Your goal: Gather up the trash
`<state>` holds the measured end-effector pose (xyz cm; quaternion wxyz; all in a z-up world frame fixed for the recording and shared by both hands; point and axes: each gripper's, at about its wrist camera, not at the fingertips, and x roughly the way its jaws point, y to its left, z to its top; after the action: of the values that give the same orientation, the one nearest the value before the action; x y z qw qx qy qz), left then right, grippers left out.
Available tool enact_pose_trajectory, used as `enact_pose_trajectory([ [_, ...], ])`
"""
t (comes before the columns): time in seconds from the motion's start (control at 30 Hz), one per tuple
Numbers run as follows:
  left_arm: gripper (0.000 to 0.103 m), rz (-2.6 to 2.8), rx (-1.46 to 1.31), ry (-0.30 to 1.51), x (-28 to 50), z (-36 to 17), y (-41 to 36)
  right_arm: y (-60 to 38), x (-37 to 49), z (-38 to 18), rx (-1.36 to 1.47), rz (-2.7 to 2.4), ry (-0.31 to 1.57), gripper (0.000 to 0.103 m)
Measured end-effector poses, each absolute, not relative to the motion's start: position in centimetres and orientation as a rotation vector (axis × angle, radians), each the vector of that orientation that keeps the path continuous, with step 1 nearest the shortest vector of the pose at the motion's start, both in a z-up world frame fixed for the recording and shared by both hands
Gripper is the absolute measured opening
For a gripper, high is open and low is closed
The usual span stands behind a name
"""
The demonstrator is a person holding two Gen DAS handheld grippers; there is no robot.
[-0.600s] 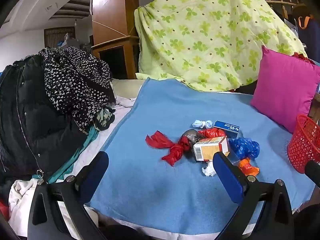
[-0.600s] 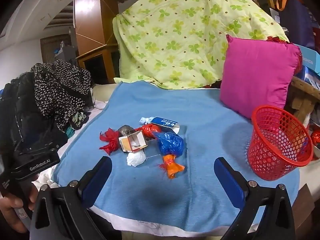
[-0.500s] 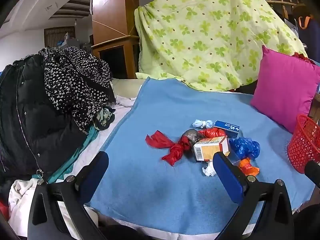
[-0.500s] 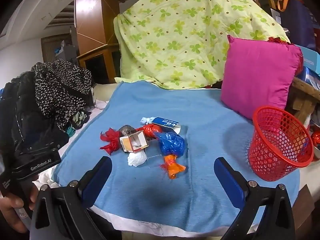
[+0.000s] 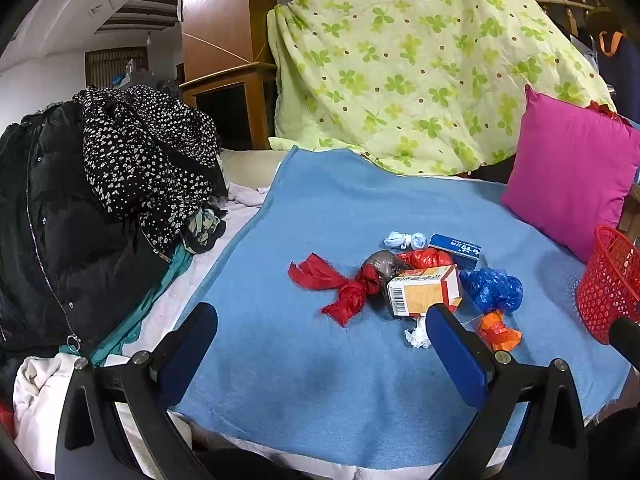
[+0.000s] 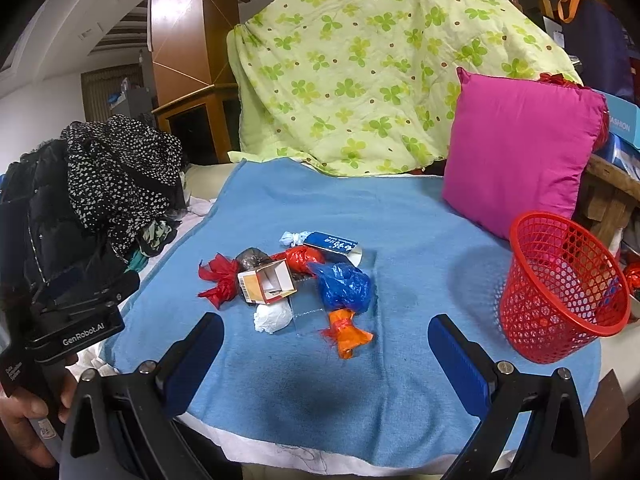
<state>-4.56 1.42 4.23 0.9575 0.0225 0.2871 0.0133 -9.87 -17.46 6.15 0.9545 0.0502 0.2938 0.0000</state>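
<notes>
Left view: low behind the left tongs [image 5: 320, 344], facing the blue blanket [image 5: 340, 208], trash pile [image 5: 412, 280] just past the right finger.
Right view: low behind the right tongs [image 6: 326, 346], pile straight ahead, red basket [image 6: 560, 288] right.
Shared: blanket, pile, basket.

The right gripper [image 6: 326, 354] hangs above the near edge of the blue blanket [image 6: 420, 240], its blue fingers [image 6: 460, 354] spread wide with nothing between them. At 12 o'clock from it lies a heap of trash: an open orange carton [image 6: 267, 288], a blue plastic bag [image 6: 344, 288], an orange wrapper [image 6: 347, 334], a white paper ball [image 6: 273, 317] and a red bag [image 6: 219, 280]. At 2 o'clock a red mesh basket [image 6: 560, 286] stands before a pink pillow [image 6: 520, 160]. At 9 o'clock the left gripper [image 6: 76, 320] is partly visible.
</notes>
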Motion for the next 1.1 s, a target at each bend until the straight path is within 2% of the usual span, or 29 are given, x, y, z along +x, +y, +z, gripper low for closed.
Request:
enact_pose_trajectory([
  [0.8, 0.103, 0.03, 0.046, 0.613, -3.9, 3.1, 1.6, -17.6, -8.7, 5.2, 0.13, 0.005, 0.605, 0.103],
  [1.1, 0.103, 0.014, 0.038, 0.664, -2.3, 1.1, 2.1, -19.3, -5.7, 1.9, 0.172, 0.068, 0.68, 0.102],
])
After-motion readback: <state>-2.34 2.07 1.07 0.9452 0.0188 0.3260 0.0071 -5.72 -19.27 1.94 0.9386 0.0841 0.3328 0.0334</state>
